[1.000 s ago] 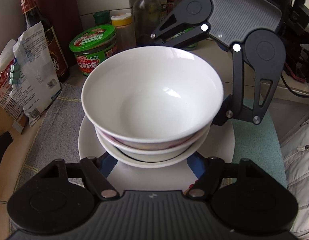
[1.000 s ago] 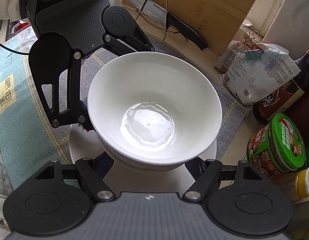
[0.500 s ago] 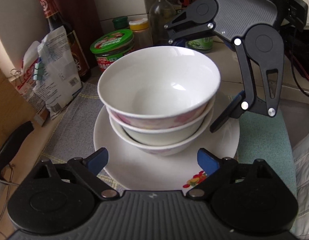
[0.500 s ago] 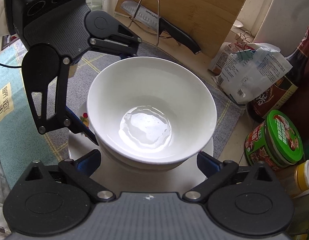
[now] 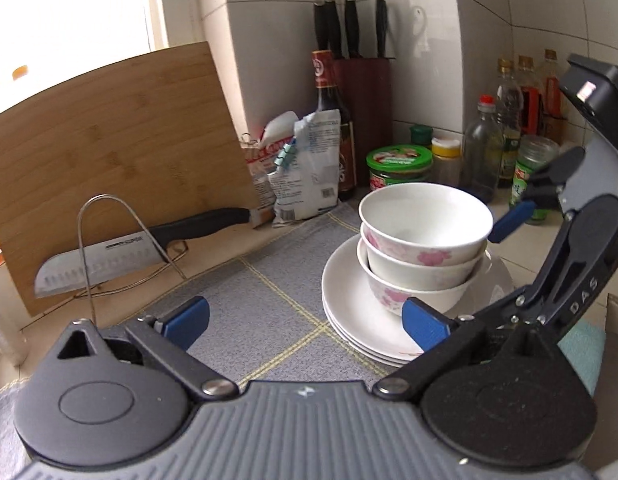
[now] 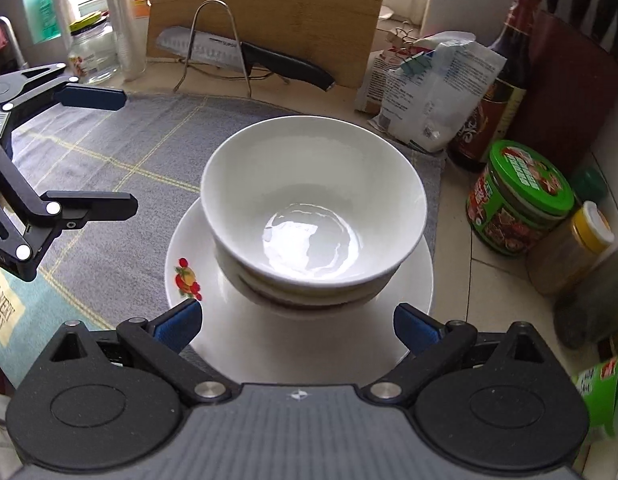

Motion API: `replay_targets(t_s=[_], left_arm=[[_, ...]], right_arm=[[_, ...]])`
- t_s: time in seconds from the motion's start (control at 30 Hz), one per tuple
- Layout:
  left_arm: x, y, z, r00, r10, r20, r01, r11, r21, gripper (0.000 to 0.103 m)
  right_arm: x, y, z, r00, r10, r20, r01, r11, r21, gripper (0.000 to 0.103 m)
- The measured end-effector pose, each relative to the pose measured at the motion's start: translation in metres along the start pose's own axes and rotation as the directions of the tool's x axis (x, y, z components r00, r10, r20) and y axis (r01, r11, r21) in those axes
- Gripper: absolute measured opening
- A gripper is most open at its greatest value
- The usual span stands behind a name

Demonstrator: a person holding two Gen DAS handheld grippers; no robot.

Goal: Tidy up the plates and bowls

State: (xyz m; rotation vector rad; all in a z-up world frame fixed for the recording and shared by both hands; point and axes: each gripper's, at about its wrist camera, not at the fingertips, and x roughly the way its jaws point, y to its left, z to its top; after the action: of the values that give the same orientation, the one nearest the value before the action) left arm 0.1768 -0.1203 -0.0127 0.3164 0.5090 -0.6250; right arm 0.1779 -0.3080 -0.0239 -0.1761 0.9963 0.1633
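Note:
Three white bowls with pink flowers (image 5: 423,248) are nested and stand on a stack of white plates (image 5: 349,312) on a grey cloth mat (image 5: 277,276). In the right wrist view the top bowl (image 6: 313,208) sits on the top plate (image 6: 197,248), which has a fruit print. My left gripper (image 5: 305,322) is open and empty, pulled back to the left of the stack. My right gripper (image 6: 295,326) is open and empty, just short of the plate's near rim; it also shows in the left wrist view (image 5: 509,224).
A knife (image 5: 121,248) rests on a wire rack before a bamboo cutting board (image 5: 109,160). A clipped bag (image 5: 305,168), a soy sauce bottle (image 5: 333,120), a green-lidded jar (image 5: 399,166), a knife block (image 5: 361,80) and several bottles (image 5: 505,128) stand by the tiled wall.
Both grippers have drawn back from the stack and let go of it. My left gripper has moved far left and lower, so the stack now sits to its right.

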Motion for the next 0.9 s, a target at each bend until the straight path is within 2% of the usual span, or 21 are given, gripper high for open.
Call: replay_targets(t_s=[0.1,0.17,0.27,0.37,0.5,0.6,0.9], left_arm=[[-0.012,0.003,-0.001,0.995,0.068,-0.067,-0.074,0.993,-0.093,0.102],[-0.024,0.005,-0.004,0.991,0.084,-0.101,-0.098,0.985,-0.139,0.102],[-0.044,0.007,-0.009,0.986,0.074,-0.148,-0.098,0.982,-0.159,0.102],[-0.059,0.005,-0.011,0.979,0.074,-0.191,-0.101,0.985,-0.138,0.102],[-0.079,0.004,-0.013,0.976,0.082,-0.2,-0.111,0.985,-0.135,0.102],[-0.091,0.004,-0.013,0.977,0.075,-0.201,-0.106,0.984,-0.144,0.102],[-0.11,-0.01,-0.012,0.98,0.073,-0.183,-0.093,0.991,-0.101,0.102]], right_arm=[[-0.008,0.022,-0.005,0.993,-0.115,-0.031,0.118,0.986,0.116,0.103],[-0.016,0.035,-0.011,0.982,-0.185,-0.05,0.191,0.953,0.235,0.103],[-0.033,0.054,-0.02,0.974,-0.22,-0.051,0.223,0.899,0.377,0.103],[-0.052,0.075,-0.03,0.967,-0.252,-0.046,0.243,0.846,0.475,0.103],[-0.078,0.103,-0.043,0.944,-0.329,-0.036,0.302,0.812,0.499,0.103],[-0.091,0.113,-0.049,0.935,-0.354,-0.019,0.309,0.787,0.533,0.103],[-0.117,0.128,-0.059,0.914,-0.405,0.013,0.327,0.757,0.566,0.103]])
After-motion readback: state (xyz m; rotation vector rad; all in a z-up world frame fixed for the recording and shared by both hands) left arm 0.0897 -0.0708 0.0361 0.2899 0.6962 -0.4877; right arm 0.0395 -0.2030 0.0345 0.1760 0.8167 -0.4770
